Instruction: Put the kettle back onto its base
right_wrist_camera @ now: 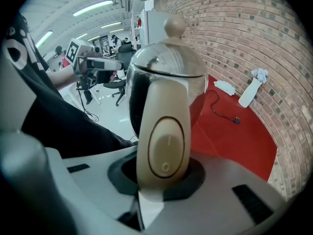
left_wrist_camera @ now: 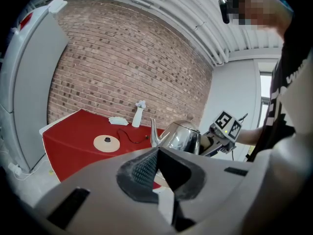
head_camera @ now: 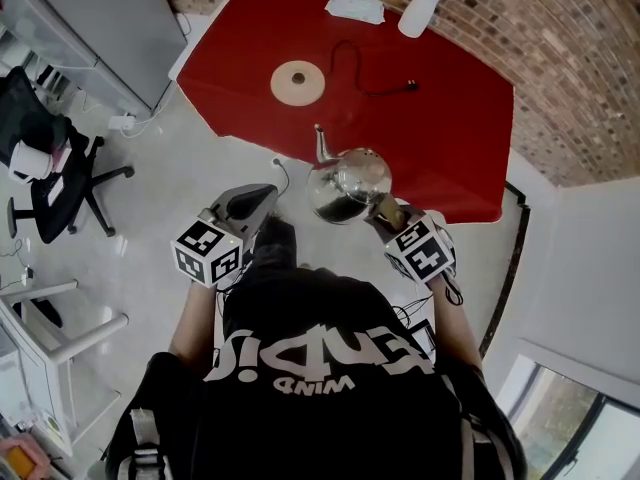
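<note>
Above the near edge of the red table [head_camera: 450, 128], the kettle [head_camera: 350, 181] hangs in the air, clear of any surface. It is a shiny metal pot with a rounded lid and a knob on top, and its thin spout points in over the table. The right tool [head_camera: 388, 211] carries it from behind. In the right gripper view its jaws are clamped on the kettle's cream handle [right_wrist_camera: 164, 146], which stands upright between them with an oval switch facing the camera.

The round cream base [head_camera: 297, 82] lies flat farther in on the table, well apart from the kettle. A black cord [head_camera: 350, 63] runs from the base across the red surface to a plug [head_camera: 410, 87] lying loose on it. Near the far edge, by the brick wall [head_camera: 560, 38], stand a white vase [head_camera: 420, 10] and, beside it, a folded white cloth [head_camera: 355, 8].

The left tool [head_camera: 252, 203] hovers to the left of the kettle, level with it and apart from it. In the left gripper view its jaws are closed together with nothing between them, and it points toward the table. A black office chair [head_camera: 55, 183] stands on the pale floor [head_camera: 160, 188] at the left.
</note>
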A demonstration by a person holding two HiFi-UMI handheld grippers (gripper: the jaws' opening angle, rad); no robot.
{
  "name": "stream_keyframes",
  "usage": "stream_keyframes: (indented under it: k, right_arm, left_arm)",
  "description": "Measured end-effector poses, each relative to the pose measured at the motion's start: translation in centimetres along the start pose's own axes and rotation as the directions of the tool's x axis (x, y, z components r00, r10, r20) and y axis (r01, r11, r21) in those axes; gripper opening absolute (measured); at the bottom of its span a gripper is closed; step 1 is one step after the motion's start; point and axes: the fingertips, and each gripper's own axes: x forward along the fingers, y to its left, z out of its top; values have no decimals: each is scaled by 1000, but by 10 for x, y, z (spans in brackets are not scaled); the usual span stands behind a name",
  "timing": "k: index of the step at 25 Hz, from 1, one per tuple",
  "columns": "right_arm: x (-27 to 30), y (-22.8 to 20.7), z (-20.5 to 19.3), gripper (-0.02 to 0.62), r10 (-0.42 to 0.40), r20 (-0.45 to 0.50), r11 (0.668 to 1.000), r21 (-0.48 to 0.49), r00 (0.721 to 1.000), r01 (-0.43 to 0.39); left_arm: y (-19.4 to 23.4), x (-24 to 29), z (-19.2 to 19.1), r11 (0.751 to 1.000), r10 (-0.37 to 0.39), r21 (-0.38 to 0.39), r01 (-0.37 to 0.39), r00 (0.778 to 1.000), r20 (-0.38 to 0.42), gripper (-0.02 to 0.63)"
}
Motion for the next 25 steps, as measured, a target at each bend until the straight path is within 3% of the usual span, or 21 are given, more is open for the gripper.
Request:
stream_keyframes:
  k: [13,25]
  right_arm:
    - [22,-36,48,67,-4,-14,1000,17,1000,4]
    - [42,-56,119,67,-25,-4,997,77,1000,25]
  left_arm:
    - [57,28,21,999,-23,-23,23,999,-35,6]
    - [130,40,55,997,-73,-14,72,995,-74,6]
